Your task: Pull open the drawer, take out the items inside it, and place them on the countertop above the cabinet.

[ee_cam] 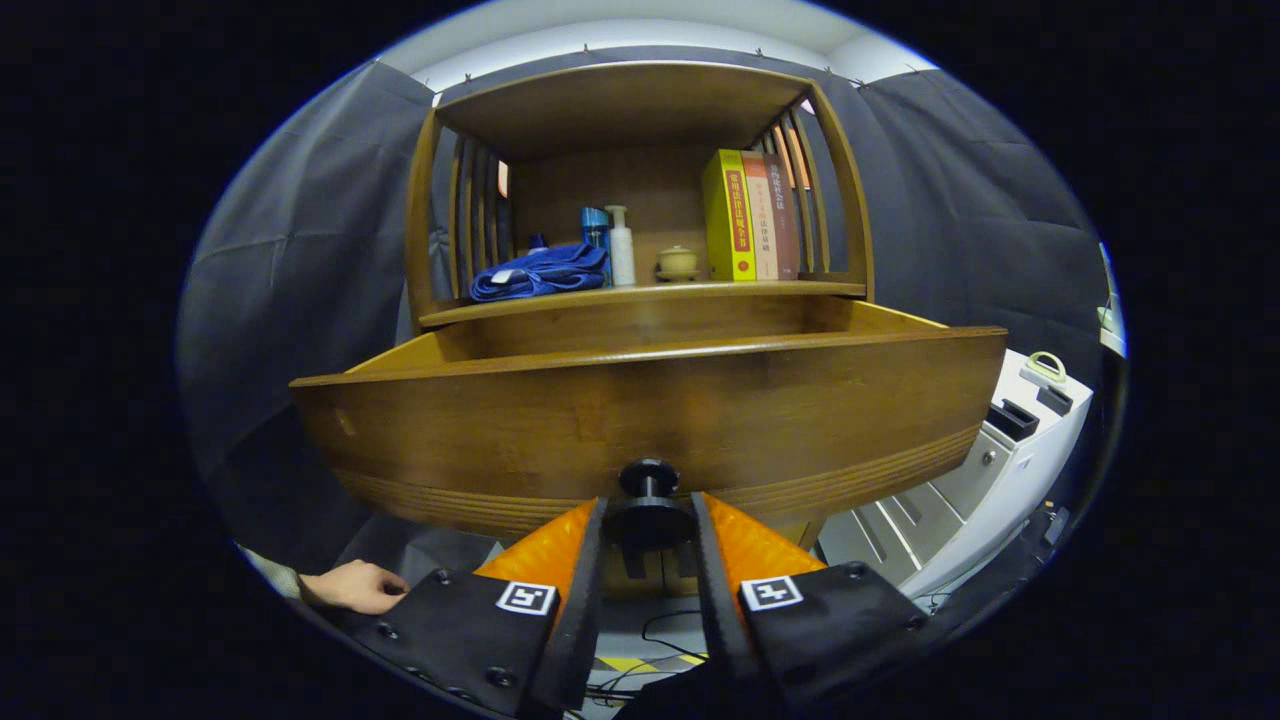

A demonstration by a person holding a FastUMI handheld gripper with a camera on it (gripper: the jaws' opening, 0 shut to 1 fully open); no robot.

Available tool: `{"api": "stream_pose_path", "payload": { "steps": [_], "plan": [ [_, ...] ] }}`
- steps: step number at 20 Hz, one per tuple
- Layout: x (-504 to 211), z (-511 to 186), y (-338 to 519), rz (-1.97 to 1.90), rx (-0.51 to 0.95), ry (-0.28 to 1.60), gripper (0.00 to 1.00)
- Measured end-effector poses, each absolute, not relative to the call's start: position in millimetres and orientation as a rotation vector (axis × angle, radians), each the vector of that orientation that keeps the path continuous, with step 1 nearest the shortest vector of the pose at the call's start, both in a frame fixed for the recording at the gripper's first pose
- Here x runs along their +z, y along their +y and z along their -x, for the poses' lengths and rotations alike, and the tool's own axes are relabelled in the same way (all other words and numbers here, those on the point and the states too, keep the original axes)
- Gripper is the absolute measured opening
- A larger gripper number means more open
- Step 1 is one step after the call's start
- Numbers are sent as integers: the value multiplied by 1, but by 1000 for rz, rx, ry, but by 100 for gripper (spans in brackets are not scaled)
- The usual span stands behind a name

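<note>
Drawer-opening step: my tongs (648, 525) grip the round black knob (648, 480) of the brown wooden drawer (650, 410).

Both fingers (545, 550) close on the knob, the jaws only as far apart as it is thick. The drawer stands pulled out from the slatted wooden cabinet (640, 180), its smooth curved front grooved along the lower edge. Its contents are hidden behind the front panel. Next, I judge, I must release, rise over the rim and reach inside. The countertop (640, 292) above carries a crumpled blue cloth (540, 272).

Gripper (648, 530), square tag markers, dark screws
</note>
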State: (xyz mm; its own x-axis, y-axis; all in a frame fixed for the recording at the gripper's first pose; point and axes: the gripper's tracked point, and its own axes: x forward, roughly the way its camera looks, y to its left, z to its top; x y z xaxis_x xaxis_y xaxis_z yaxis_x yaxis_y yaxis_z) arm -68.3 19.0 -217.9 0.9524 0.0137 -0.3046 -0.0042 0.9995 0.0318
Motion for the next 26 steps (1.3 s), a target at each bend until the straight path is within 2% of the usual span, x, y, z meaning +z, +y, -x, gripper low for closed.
{"api": "stream_pose_path", "payload": {
  "steps": [2,5,9,20,26],
  "plan": [
    [-189,67,20,50,34,243,57],
    [-158,68,35,111,77,186,77],
    [-128,58,46,104,96,159,96],
    [-89,-26,25,-43,60,302,97],
    [-103,-65,16,-31,64,455,97]
  ]
}}
